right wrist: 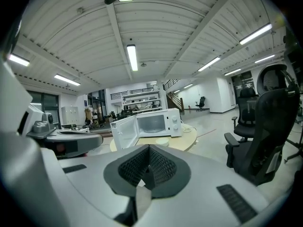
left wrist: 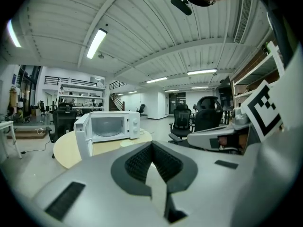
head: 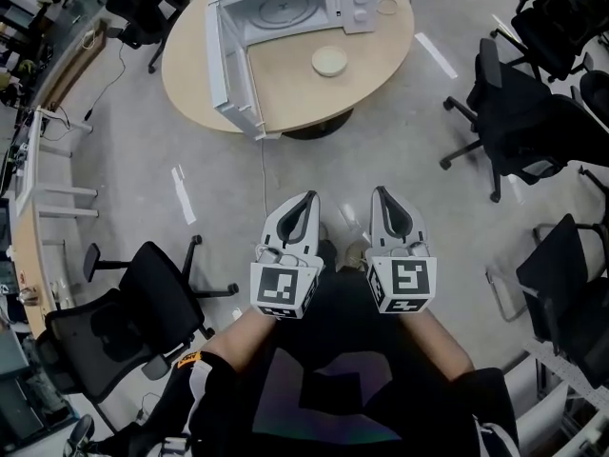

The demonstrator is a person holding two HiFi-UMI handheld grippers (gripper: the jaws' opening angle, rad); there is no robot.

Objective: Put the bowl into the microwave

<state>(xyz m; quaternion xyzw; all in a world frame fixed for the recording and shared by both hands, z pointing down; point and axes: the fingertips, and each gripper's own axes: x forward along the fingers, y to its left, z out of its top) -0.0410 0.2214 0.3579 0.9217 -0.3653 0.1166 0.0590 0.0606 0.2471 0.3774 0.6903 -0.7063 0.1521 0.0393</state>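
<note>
From my head, closest in are my two forearms, held out level and side by side, one tool in each hand. My left gripper (head: 306, 203) and my right gripper (head: 383, 198) both point forward toward the round table (head: 381, 74), and they are near each other but not touching. Both sets of fingers taper to a closed tip with nothing in them. On the table stands one microwave (head: 285, 8) with its door (head: 228, 74) swung wide open. One pale bowl (head: 329, 61) sits on the tabletop just in front of the oven's opening, outside it and well apart from both my tools. Black office chairs stand around on the floor.

Along my left gripper, the ribbed pads (left wrist: 139, 162) are pressed together, empty. Beyond them are the table, the open microwave and the bowl in front of it, with my other tool at the right edge.

Along my right gripper, the pads are likewise clenched on nothing, and the same microwave and single bowl lie ahead.
</note>
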